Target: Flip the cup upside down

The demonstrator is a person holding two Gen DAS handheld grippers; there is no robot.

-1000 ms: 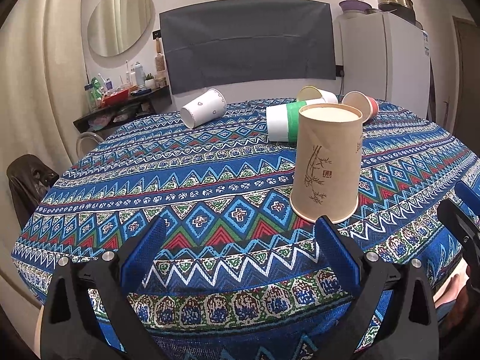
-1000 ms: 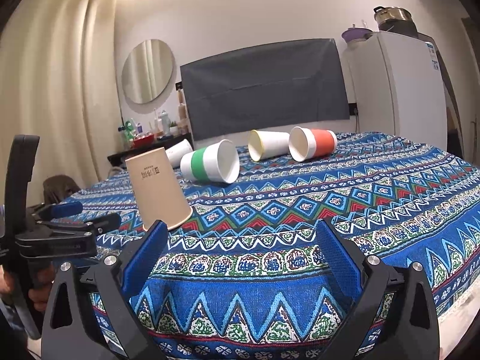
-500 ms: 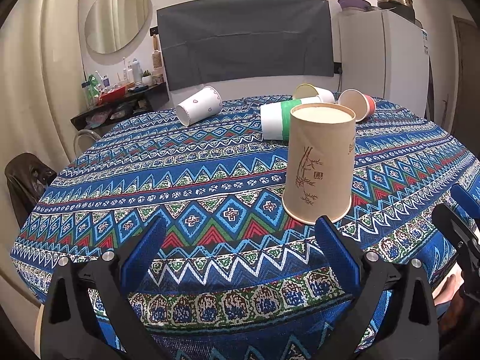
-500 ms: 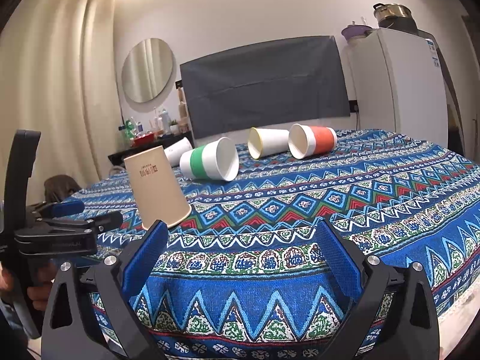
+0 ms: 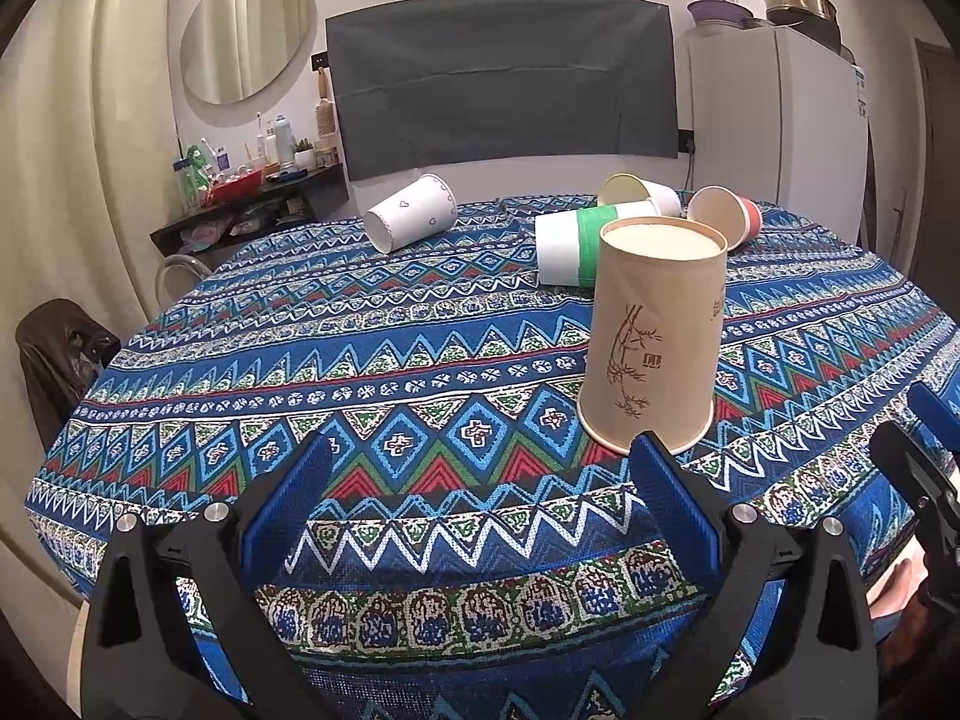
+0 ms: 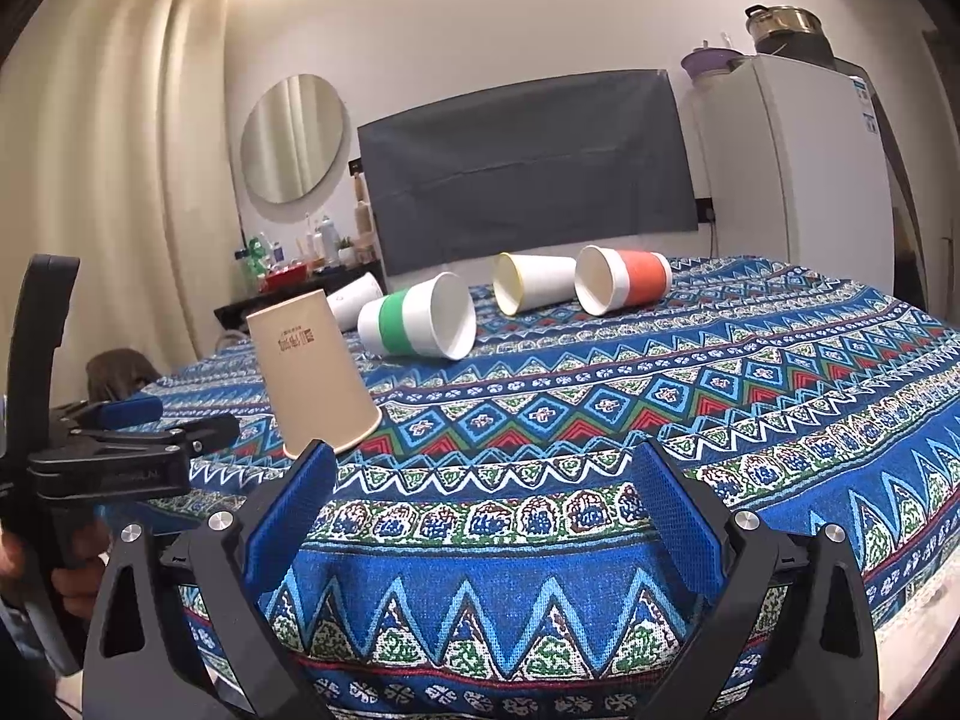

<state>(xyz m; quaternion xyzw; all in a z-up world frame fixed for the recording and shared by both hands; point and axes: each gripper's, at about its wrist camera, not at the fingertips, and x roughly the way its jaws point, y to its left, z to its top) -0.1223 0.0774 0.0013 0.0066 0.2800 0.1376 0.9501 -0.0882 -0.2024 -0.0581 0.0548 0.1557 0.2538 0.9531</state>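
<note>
A tan paper cup [image 5: 651, 336] with a bamboo print stands upside down on the patterned tablecloth [image 5: 360, 372]; it also shows in the right wrist view [image 6: 315, 375]. My left gripper [image 5: 480, 498] is open and empty, low at the table's front edge, just short of the cup, whose rim is by the right finger. My right gripper [image 6: 480, 504] is open and empty, to the right of the cup. The left gripper also appears from the side at the left of the right wrist view [image 6: 168, 426].
Several cups lie on their sides farther back: a white one with hearts [image 5: 411, 221], a green-banded one [image 6: 417, 324], a yellow-lined one [image 6: 531, 290] and an orange-banded one [image 6: 624, 279]. A white fridge [image 5: 774, 120] stands back right, a cluttered shelf [image 5: 252, 198] back left.
The left gripper has drawn back slightly from the tan cup and drifted; the cup stays standing upside down. The right gripper has barely moved.
</note>
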